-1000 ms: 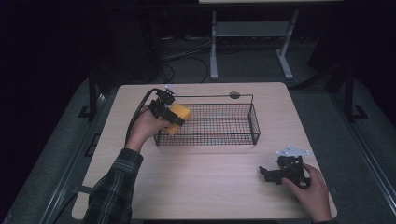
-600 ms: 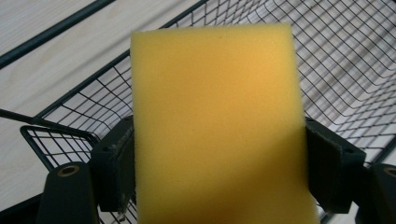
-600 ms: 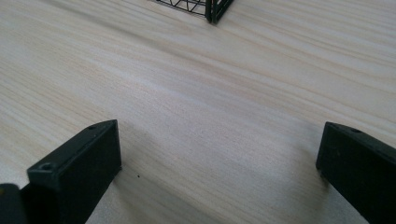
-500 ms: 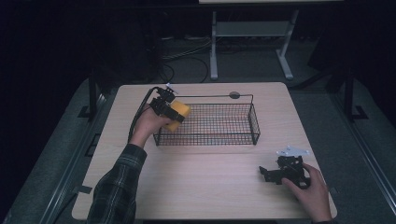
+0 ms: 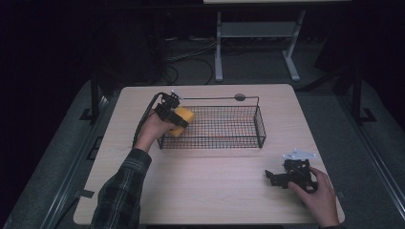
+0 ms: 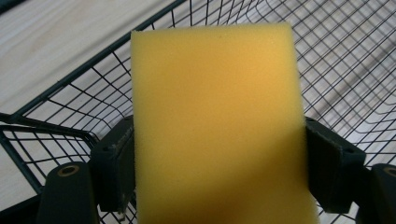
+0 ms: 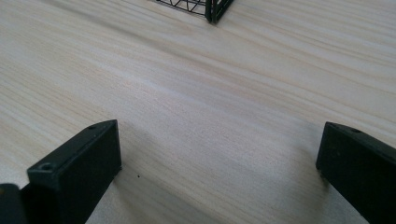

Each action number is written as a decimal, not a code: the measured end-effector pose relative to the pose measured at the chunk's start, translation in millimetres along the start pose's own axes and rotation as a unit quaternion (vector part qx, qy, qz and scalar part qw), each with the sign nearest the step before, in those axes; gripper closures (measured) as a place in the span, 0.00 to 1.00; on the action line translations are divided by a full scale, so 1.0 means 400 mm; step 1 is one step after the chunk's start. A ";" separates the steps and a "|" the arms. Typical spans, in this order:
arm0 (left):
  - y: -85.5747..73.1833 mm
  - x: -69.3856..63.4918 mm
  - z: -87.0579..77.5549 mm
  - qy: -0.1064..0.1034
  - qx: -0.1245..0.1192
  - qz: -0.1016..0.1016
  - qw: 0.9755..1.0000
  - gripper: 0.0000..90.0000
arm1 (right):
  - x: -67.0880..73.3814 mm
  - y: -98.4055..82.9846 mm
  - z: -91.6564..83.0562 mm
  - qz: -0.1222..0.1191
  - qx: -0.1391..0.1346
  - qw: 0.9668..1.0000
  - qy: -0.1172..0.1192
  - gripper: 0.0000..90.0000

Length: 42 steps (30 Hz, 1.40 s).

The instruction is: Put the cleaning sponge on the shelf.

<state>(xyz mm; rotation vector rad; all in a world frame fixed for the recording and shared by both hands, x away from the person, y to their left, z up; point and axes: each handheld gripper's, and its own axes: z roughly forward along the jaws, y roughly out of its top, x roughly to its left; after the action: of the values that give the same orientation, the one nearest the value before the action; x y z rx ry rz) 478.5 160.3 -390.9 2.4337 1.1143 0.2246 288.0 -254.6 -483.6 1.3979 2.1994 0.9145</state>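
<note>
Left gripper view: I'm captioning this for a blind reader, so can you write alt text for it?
A yellow sponge is clamped between the two black jaws of the left gripper, hiding most of the scene behind it. Behind it lie the black wire basket and, beyond its rim, the pale wooden table.

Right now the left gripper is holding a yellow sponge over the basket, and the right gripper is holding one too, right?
Not quite. The left gripper does hold the yellow sponge at the basket's left end, but the right gripper holds nothing: the right gripper view shows its jaws open over bare table.
</note>
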 end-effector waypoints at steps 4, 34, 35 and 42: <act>0.000 -0.001 0.007 -0.001 0.003 0.003 1.000 0.25 | 0.000 0.000 0.000 0.000 0.000 1.000 0.000 0.00; -0.030 -0.013 0.053 0.017 0.027 0.045 0.999 0.24 | 0.000 0.000 0.000 0.000 0.000 1.000 0.000 0.00; -0.030 -0.014 0.054 0.016 0.028 0.047 0.998 0.24 | 0.000 0.000 0.000 0.000 0.000 1.000 0.000 0.00; -0.029 -0.018 0.058 0.018 0.033 0.045 0.998 0.24 | 0.000 0.000 0.000 0.000 0.000 1.000 0.000 0.00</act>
<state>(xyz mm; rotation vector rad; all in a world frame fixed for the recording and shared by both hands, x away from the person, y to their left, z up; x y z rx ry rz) 473.5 154.1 -416.6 2.5505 1.0440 0.2654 288.0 -254.6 -483.6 1.3978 2.1991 0.9145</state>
